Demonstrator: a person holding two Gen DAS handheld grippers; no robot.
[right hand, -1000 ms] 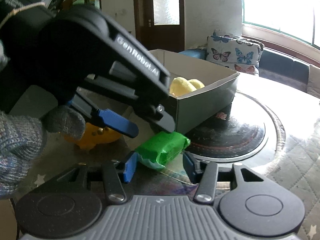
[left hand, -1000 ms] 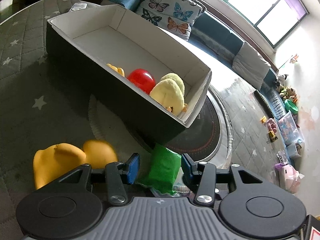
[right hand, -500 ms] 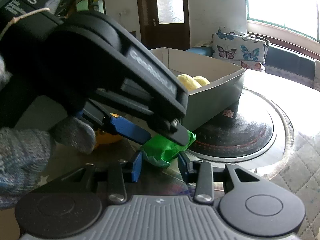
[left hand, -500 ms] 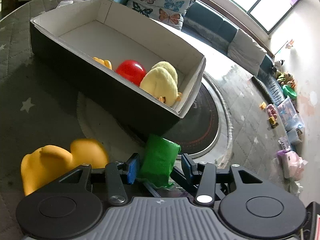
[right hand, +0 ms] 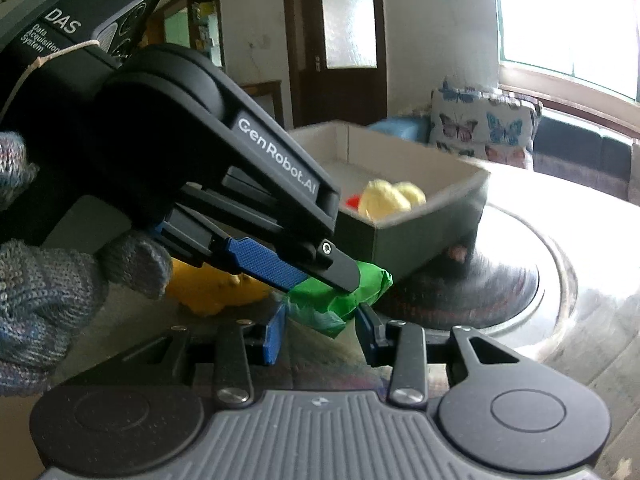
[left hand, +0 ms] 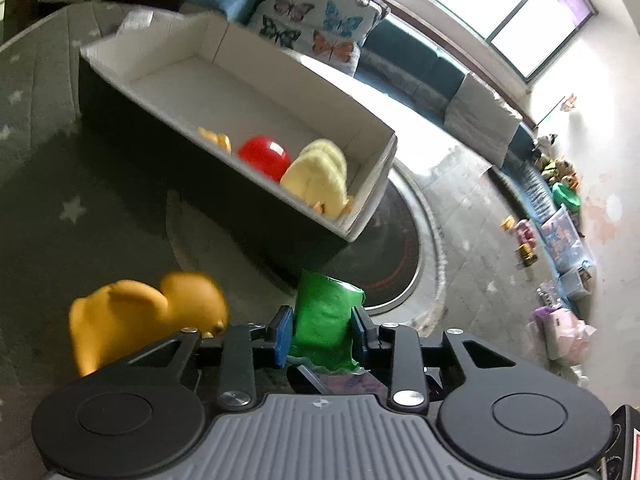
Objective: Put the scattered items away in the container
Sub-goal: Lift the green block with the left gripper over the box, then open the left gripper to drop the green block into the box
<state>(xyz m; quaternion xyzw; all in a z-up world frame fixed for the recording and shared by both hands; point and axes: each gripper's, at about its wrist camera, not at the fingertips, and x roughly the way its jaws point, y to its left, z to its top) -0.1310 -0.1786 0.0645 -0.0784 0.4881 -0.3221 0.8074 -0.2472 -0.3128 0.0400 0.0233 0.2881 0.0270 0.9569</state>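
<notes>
Left wrist view: our left tool (left hand: pixel 321 332) is now clamped on the green packet (left hand: pixel 326 320), blue pads pressed against both its sides; half a second back the fingers sat wider with slack around it, so the grasp has just closed. The packet looks slightly off the surface (left hand: pixel 60 184) but we can't confirm the lift, frame is motion-blurred. Right wrist view shows the same packet (right hand: pixel 362 282) pinched in the left tool's fingers (right hand: pixel 276 266), and our right tool (right hand: pixel 320 334) sits just below it with its fingers apart, straddling the packet's lower end without visibly squeezing, so we read it as open. We judge pick step done, next is carry to the box. The box (left hand: pixel 372 184) stands just beyond the packet, open top, dark outside, white inside. In it at the near end: a pale yellow plush (left hand: pixel 320 180), a red ball (left hand: pixel 264 156) touching it, and a small orange piece (left hand: pixel 216 138) beside the ball; far half is bare. An orange duck (left hand: pixel 140 316) lies on the surface left of the left tool, outside the box, so at least one more item after this one. Gloved hand (right hand: pixel 52 292) holds the left tool.
</notes>
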